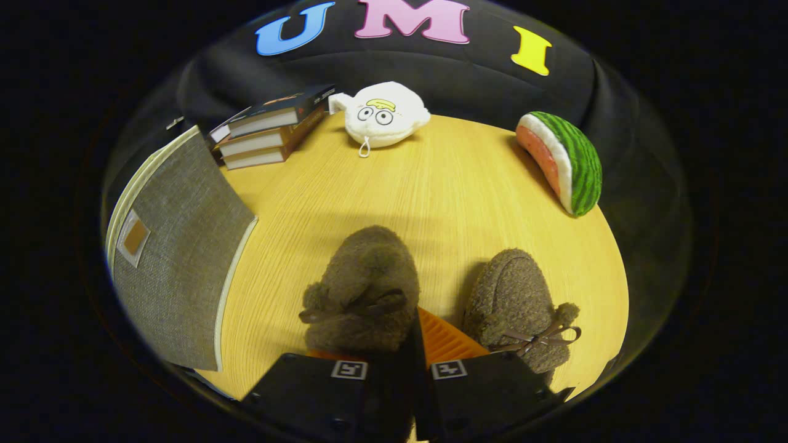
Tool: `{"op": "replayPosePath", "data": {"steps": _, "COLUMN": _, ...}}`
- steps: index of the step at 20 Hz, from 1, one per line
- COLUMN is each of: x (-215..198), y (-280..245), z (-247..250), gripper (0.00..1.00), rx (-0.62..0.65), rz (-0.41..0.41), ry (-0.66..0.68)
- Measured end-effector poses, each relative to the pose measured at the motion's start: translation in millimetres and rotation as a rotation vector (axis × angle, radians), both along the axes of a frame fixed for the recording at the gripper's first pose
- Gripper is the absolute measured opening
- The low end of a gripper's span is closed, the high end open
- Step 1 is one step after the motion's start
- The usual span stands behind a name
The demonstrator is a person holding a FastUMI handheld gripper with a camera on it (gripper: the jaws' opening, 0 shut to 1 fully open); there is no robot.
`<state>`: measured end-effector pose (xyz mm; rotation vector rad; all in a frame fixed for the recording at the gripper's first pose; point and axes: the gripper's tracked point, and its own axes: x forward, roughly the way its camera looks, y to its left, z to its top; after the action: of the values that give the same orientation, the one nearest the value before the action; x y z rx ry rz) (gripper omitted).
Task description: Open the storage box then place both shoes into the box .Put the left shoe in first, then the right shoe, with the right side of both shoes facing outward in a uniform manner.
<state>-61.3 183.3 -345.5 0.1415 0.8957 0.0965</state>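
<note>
Gripping the left-hand brown fuzzy slipper (363,292), the jaws (394,344) close on its rear end above the tabletop (443,197).

Both fingers press the slipper's heel; the second brown slipper (520,311), bearing a bow, lies on the tabletop just to the right, apart from the first. Further left lies the grey fabric storage box (178,246), lid flat. Beyond it lies a stack of books (271,126); a white plush toy (381,117) and a watermelon-slice plush (563,160) rest at the far edge.
</note>
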Motion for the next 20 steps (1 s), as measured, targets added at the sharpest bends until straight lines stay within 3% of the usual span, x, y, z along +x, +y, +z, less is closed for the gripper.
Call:
{"op": "replayPosePath", "data": {"steps": 1, "x": -1.9, "y": 0.8, "z": 1.2, "gripper": 0.14, "rx": 0.023, "rz": -0.017, "ry": 0.018}}
{"op": "replayPosePath", "data": {"steps": 2, "x": -3.0, "y": -0.9, "z": 8.0, "gripper": 0.1, "rx": 0.048, "rz": -0.036, "ry": 0.018}}
{"op": "replayPosePath", "data": {"steps": 6, "x": -3.8, "y": -7.4, "z": 53.9, "gripper": 0.1, "rx": 0.132, "rz": -0.083, "ry": -0.038}}
{"op": "replayPosePath", "data": {"steps": 20, "x": -3.1, "y": 0.6, "z": 192.7, "gripper": 0.1, "rx": 0.188, "rz": -0.085, "ry": -0.161}}
